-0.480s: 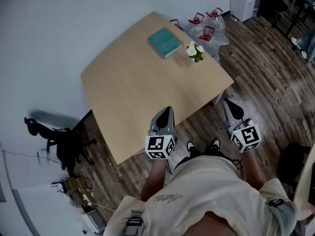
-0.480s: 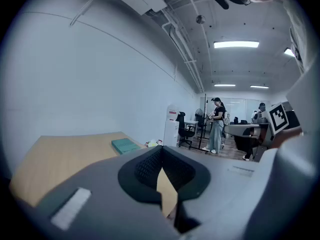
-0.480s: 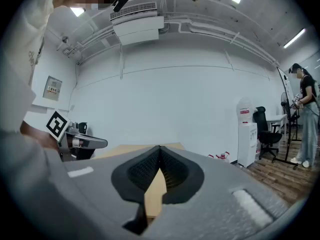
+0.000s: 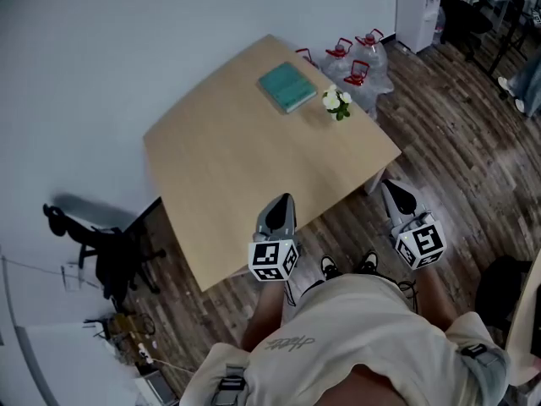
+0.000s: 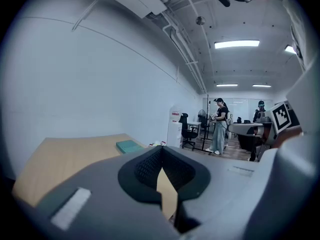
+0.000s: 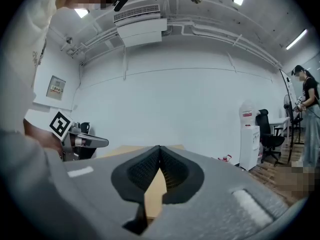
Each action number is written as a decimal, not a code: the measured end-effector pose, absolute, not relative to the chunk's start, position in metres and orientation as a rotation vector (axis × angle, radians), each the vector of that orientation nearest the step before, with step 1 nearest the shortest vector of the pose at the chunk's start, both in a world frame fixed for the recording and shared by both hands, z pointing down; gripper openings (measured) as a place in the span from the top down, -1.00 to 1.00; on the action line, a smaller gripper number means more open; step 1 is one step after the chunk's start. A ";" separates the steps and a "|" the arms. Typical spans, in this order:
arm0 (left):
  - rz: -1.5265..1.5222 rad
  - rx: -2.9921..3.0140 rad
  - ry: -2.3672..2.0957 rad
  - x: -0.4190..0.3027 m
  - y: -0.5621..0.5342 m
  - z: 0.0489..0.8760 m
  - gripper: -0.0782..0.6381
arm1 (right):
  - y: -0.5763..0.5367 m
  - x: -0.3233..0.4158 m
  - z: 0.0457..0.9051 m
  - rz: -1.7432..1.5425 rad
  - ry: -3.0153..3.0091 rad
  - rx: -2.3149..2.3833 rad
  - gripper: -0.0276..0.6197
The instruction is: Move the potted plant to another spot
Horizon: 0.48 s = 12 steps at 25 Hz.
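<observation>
While both grippers hang shut, the potted plant stands well apart

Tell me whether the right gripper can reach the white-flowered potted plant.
Probably not yet: the right gripper, jaws shut, hangs off the wooden table's near edge; nothing blocks the white-flowered potted plant.

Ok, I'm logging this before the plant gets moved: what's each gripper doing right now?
Left gripper: jaws closed, nothing between them.
Right gripper: jaws closed, nothing between them.
</observation>
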State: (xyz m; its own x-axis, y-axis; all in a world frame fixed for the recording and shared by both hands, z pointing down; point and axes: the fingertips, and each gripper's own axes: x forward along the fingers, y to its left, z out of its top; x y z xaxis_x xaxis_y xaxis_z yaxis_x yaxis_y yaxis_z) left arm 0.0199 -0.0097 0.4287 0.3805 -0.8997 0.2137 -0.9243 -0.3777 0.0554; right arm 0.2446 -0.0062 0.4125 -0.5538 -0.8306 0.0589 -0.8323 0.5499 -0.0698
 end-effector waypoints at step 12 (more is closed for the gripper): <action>0.218 2.423 -1.695 0.018 0.004 0.430 0.74 | -0.007 0.244 0.423 0.165 -2.709 1.406 -0.44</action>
